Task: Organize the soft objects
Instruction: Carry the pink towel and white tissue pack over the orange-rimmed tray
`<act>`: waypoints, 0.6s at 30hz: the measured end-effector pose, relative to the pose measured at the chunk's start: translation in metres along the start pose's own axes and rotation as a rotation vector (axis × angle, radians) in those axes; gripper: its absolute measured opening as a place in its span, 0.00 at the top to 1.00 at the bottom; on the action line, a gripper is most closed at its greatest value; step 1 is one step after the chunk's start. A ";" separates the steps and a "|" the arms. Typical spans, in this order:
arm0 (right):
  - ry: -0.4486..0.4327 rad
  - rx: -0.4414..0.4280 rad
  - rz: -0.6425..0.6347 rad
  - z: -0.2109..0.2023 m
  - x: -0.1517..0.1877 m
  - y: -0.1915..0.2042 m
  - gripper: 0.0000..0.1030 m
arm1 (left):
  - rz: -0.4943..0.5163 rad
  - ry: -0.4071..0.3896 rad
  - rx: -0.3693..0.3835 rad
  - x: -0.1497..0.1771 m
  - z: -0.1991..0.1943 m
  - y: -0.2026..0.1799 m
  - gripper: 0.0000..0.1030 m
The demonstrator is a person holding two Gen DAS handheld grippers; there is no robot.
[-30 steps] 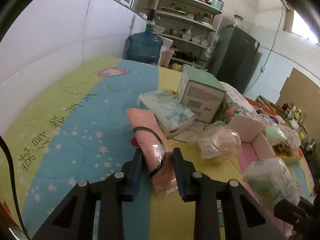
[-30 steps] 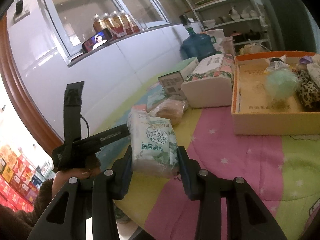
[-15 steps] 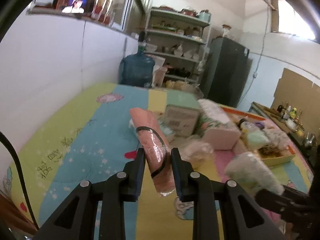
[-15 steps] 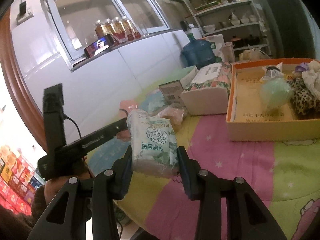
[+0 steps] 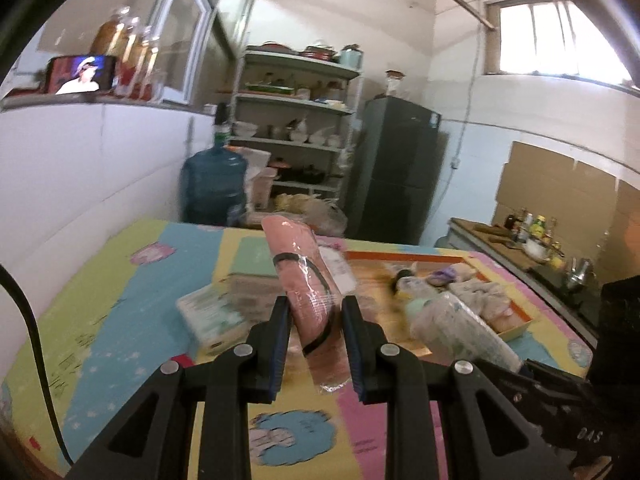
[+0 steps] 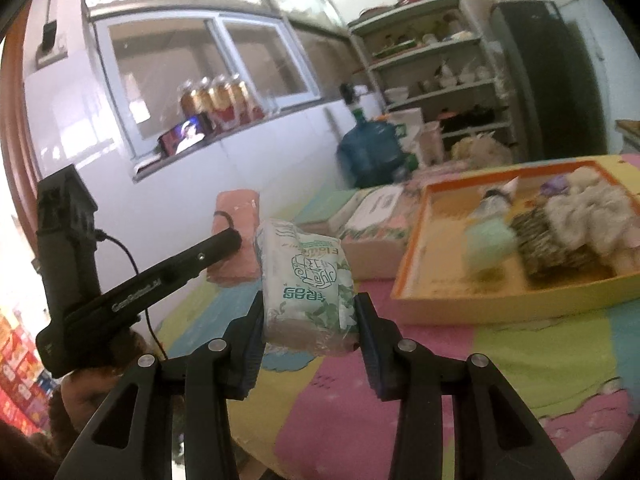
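My left gripper (image 5: pixel 314 316) is shut on a pink rolled towel in clear wrap (image 5: pixel 305 280), held above the quilted table (image 5: pixel 120 280). The towel (image 6: pixel 236 216) and that gripper's black body also show at the left of the right wrist view. My right gripper (image 6: pixel 310 308) is shut on a white and green tissue pack (image 6: pixel 308 280), also lifted off the table; the pack (image 5: pixel 460 328) appears at the right of the left wrist view. An orange tray (image 6: pixel 404 276) to the right holds a mint soft ball (image 6: pixel 488 244), a leopard-print item (image 6: pixel 548 240) and fluffy pieces (image 6: pixel 592 212).
A floral tissue box (image 6: pixel 372 228), a mint carton (image 6: pixel 324 208) and a flat tissue pack (image 5: pixel 212 312) lie on the table beyond the grippers. A blue water jug (image 5: pixel 214 188), shelves (image 5: pixel 296 120) and a dark fridge (image 5: pixel 396 168) stand behind. The white wall (image 5: pixel 80 168) borders the left.
Both grippers have risen with their loads. The pink towel has left the table and now stands more upright. The tissue pack has moved up and toward the tray.
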State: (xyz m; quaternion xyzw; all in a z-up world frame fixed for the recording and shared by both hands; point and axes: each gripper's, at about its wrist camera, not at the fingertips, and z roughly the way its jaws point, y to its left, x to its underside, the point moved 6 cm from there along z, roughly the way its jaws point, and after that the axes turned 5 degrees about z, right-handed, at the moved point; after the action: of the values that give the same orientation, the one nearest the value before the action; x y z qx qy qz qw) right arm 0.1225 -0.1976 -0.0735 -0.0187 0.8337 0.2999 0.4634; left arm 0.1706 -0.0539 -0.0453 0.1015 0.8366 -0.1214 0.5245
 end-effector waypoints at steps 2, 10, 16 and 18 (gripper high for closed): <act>-0.031 0.027 0.011 -0.011 -0.008 -0.010 0.58 | 0.014 -0.003 0.024 -0.004 0.005 -0.013 0.74; -0.113 0.113 0.051 -0.045 -0.033 -0.048 0.58 | 0.052 -0.008 0.109 -0.022 0.026 -0.056 0.74; -0.151 0.174 0.066 -0.060 -0.049 -0.075 0.58 | 0.081 -0.004 0.145 -0.033 0.048 -0.083 0.74; -0.160 0.192 0.072 -0.063 -0.055 -0.084 0.58 | 0.091 -0.001 0.151 -0.036 0.055 -0.092 0.74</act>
State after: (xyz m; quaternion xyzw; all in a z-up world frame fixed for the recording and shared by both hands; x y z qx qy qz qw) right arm 0.1318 -0.3126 -0.0465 0.0795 0.8189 0.2358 0.5171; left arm 0.2055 -0.1593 -0.0270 0.1786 0.8194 -0.1603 0.5206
